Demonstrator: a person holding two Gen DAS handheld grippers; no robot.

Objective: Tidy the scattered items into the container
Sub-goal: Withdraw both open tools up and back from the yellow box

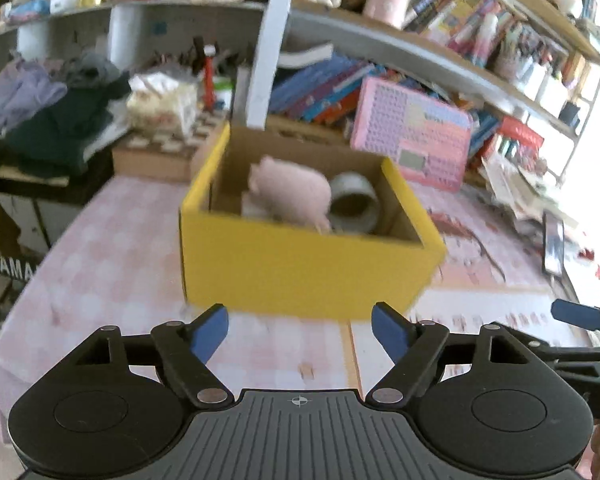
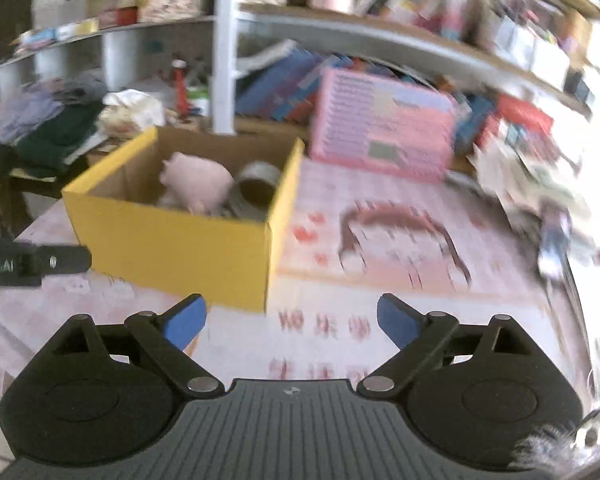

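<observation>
A yellow cardboard box (image 1: 300, 272) stands on the pink checked table, open at the top. Inside lie a pink plush pig (image 1: 288, 190) and a grey tape roll (image 1: 354, 204). In the right wrist view the box (image 2: 172, 246) is at the left, with the pig (image 2: 198, 180) and the tape roll (image 2: 256, 192) inside. My left gripper (image 1: 300, 330) is open and empty, just in front of the box. My right gripper (image 2: 292, 318) is open and empty, off the box's right front corner. The right gripper's blue finger (image 1: 580, 316) shows at the left view's right edge.
A dark curved headband-like item (image 2: 400, 220) lies on the table right of the box. A pink keyboard toy (image 1: 412, 136) leans at the back. Clothes (image 1: 52, 112) pile at the left. Cluttered bookshelves stand behind. A phone (image 1: 554, 248) lies at the far right.
</observation>
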